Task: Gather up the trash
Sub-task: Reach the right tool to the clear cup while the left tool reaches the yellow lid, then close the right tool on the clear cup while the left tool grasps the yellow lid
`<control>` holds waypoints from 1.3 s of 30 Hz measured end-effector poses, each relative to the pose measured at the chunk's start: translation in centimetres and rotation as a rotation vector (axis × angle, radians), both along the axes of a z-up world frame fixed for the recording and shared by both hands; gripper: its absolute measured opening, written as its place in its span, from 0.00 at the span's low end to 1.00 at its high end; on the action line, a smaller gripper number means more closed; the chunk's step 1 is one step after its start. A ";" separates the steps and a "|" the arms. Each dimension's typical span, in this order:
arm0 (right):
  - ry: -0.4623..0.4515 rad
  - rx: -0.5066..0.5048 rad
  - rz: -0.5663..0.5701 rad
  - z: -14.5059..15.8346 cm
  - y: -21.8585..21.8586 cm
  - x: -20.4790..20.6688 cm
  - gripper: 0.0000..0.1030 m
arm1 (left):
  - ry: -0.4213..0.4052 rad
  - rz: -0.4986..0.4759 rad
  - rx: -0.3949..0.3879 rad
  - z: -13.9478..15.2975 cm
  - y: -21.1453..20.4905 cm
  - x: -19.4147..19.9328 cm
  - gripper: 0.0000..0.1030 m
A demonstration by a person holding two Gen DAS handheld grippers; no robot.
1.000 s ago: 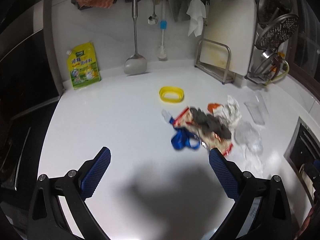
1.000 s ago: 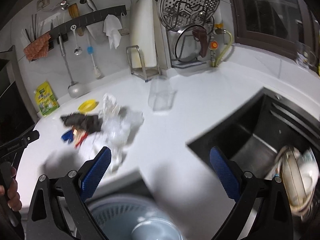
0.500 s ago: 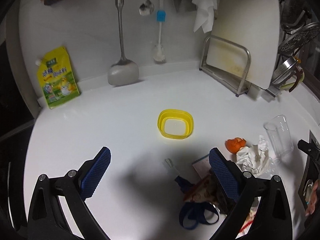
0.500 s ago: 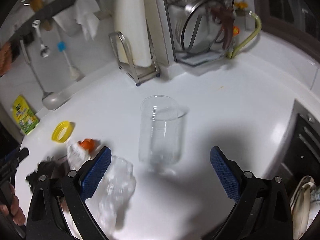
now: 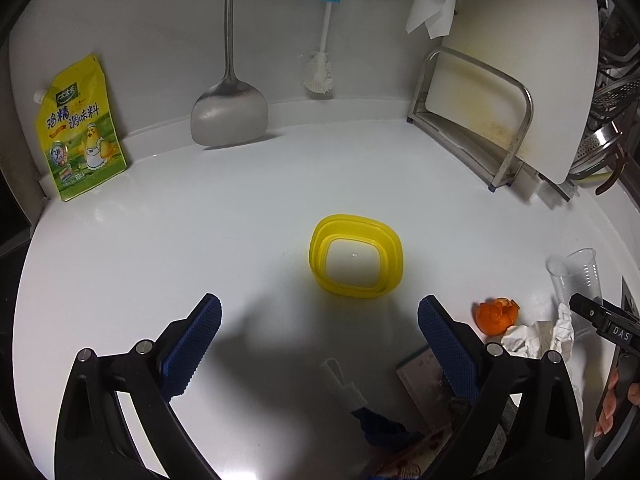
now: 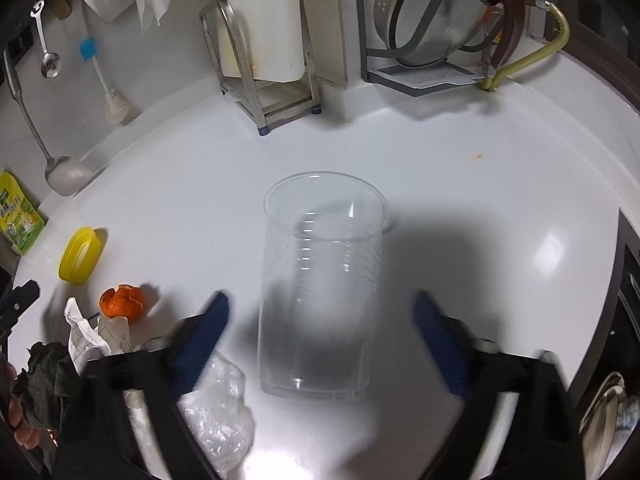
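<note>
A yellow lid (image 5: 355,255) lies on the white counter (image 5: 180,248), just beyond my open, empty left gripper (image 5: 319,320). It also shows in the right wrist view (image 6: 79,255). A clear plastic cup (image 6: 320,288) stands upright between the fingers of my open right gripper (image 6: 322,320); whether they touch it I cannot tell. The cup also shows in the left wrist view (image 5: 576,280). Orange peel (image 6: 121,301), crumpled paper (image 6: 94,334), a clear plastic bag (image 6: 218,412) and dark scraps (image 6: 44,380) lie to the cup's left. The peel (image 5: 496,314), the paper (image 5: 536,334) and blue scraps (image 5: 380,428) sit right of my left gripper.
A yellow seasoning pouch (image 5: 80,128) leans on the back wall. A spatula (image 5: 230,112) and brush (image 5: 324,40) hang there. A cutting board in a metal rack (image 5: 500,92) stands back right. A dish rack with a strainer (image 6: 436,20) and the sink edge (image 6: 624,280) lie right.
Both grippers have moved forward and lower. The yellow lid now sits closer before my left gripper. The cup now stands between my right gripper's fingers.
</note>
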State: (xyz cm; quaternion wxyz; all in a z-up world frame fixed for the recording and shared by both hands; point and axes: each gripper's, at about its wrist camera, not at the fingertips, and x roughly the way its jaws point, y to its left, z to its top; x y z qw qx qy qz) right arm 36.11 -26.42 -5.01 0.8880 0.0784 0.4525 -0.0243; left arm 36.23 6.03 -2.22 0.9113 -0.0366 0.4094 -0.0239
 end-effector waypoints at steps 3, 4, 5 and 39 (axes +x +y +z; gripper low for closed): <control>0.009 0.038 0.032 -0.2 0.0 0.5 0.50 | 0.003 -0.001 0.012 -0.4 -0.3 0.6 0.94; -0.002 0.038 0.033 -0.1 0.0 0.4 0.49 | 0.003 -0.003 0.018 -0.5 -0.4 0.9 0.94; -0.016 0.039 0.038 0.1 0.1 0.3 0.48 | 0.002 -0.006 0.025 -0.5 -0.7 1.1 0.94; -0.119 0.197 0.111 1.6 -1.1 -0.7 0.48 | 0.153 -0.024 0.075 -3.9 -2.9 8.5 0.92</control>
